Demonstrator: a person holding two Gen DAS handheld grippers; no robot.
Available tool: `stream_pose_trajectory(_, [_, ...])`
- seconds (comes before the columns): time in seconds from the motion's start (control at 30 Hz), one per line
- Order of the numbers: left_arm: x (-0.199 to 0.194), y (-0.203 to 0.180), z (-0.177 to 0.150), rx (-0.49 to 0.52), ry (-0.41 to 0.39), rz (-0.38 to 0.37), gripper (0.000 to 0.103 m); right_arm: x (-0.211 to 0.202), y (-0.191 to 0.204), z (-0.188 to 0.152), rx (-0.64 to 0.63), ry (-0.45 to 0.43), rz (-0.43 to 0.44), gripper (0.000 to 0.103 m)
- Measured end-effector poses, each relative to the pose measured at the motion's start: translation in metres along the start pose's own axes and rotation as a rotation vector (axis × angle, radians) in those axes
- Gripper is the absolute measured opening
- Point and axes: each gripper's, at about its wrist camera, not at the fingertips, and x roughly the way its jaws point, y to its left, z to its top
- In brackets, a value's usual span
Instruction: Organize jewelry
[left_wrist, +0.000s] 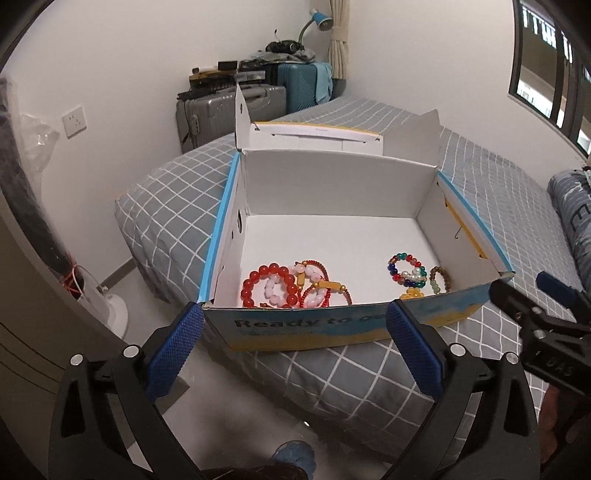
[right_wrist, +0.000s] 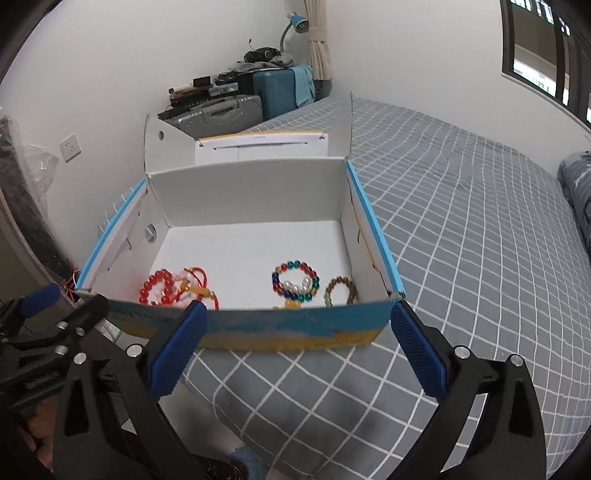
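Note:
An open white cardboard box (left_wrist: 332, 192) with blue edges sits on the bed corner; it also shows in the right wrist view (right_wrist: 251, 192). Inside near the front wall lie a red bead bracelet (left_wrist: 255, 282), a pink bead bracelet (left_wrist: 271, 290), a red cord piece with yellow tubes (left_wrist: 328, 286), a multicolour bead bracelet (left_wrist: 406, 267) and a brown-green bead bracelet (left_wrist: 439, 278). The same pieces show in the right wrist view: the red bracelet (right_wrist: 157, 282), the multicolour bracelet (right_wrist: 295, 280), the brown bracelet (right_wrist: 340, 290). My left gripper (left_wrist: 295, 325) is open and empty before the box front. My right gripper (right_wrist: 295, 325) is open and empty too.
The bed (right_wrist: 461, 229) has a grey checked sheet. Suitcases (left_wrist: 229, 107) stand against the far wall with clutter and a blue lamp (left_wrist: 317, 18) above. A rolled blanket (left_wrist: 572, 210) lies at right. A fan base (left_wrist: 110, 310) stands on the floor at left.

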Motion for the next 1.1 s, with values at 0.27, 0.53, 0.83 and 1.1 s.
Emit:
stream_pose_trajectory(0.27, [0.003,-0.006,-0.006,0.016,0.009,0.019,0.097,-0.001,-0.004,-0.005,0.012,0.002,-0.008,0.095])
stream_pose_trajectory(0.53, [0.004,-0.009,-0.006,0.018,0.009,0.028,0.097,0.0,-0.005,-0.006,0.008,0.005,-0.009,0.095])
stream_pose_trajectory(0.83, [0.005,-0.013,-0.006,0.036,0.004,0.04,0.097,0.002,-0.004,-0.007,0.004,0.011,-0.008,0.095])
stream_pose_trajectory(1.1, [0.005,-0.013,-0.007,0.03,0.0,0.04,0.097,0.004,-0.006,-0.007,0.012,0.015,-0.009,0.095])
